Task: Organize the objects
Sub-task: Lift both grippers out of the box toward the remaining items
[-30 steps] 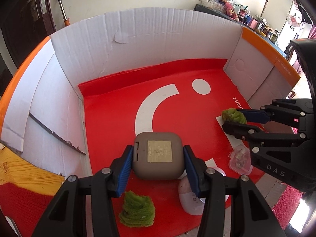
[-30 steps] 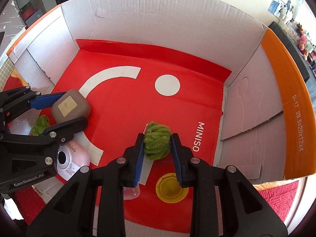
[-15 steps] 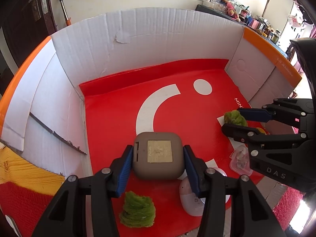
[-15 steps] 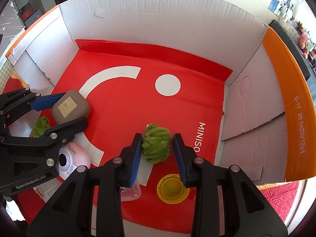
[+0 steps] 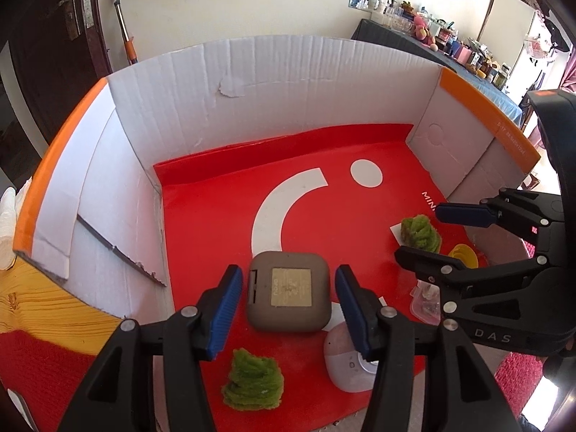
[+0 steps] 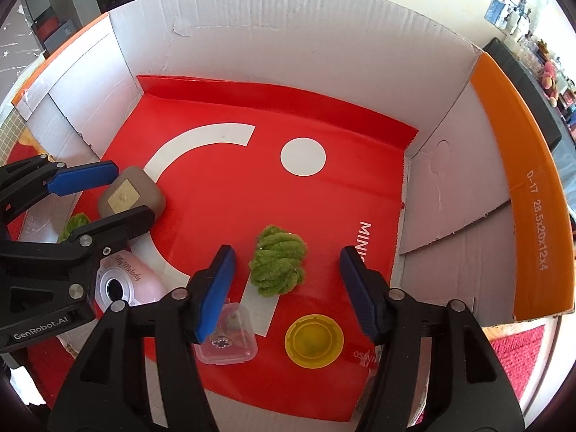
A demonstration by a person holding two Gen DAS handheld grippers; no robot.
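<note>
two sets of tongs opening inside the box (image 6: 324, 36)
left tongs (image 5: 286, 307) and right tongs (image 6: 282, 289) stand apart; lifting carelessly could snag the brown case (image 5: 288, 289) or green tuft (image 6: 279, 264).

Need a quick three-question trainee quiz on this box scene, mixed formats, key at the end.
1. True or false: the right gripper clamps the fuzzy green yarn ball.
2. What lies between the left gripper's blue pads: A) grey-brown rounded square case B) yellow round lid C) pink toy camera?
3. Fill in: every item rests on the ______ liner of the white cardboard box.

Key: 1 false, pads apart and opening; 2 A; 3 red.
</note>
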